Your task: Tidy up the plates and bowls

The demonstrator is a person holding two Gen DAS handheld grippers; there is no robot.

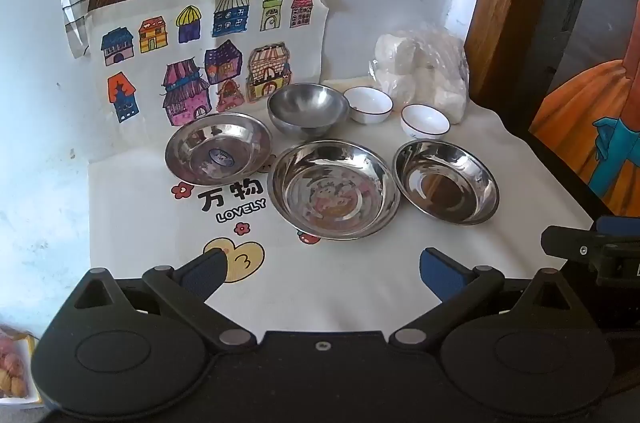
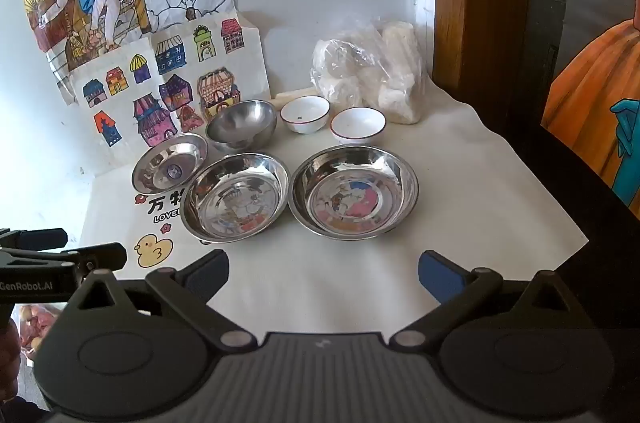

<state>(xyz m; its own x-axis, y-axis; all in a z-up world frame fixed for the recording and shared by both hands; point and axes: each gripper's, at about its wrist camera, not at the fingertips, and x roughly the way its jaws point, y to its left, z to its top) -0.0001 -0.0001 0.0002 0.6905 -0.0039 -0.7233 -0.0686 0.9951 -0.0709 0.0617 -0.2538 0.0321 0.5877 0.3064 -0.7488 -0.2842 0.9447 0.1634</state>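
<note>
Hovering both my claws, spread wide and holding nothing, over the near edge of a white cloth (image 1: pixel 360 303).

Three steel plates (image 2: pixel 354 191), one steel bowl (image 1: pixel 307 109) and two white bowls (image 2: pixel 305 113) sit empty on it, below drawings (image 1: pixel 208 55) on the wall.

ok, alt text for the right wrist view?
Open hand-held gripper hovers empty over a white cloth holding three steel plates, a steel bowl and two white bowls. Bagged white items sit behind; drawings cover the wall.
</note>
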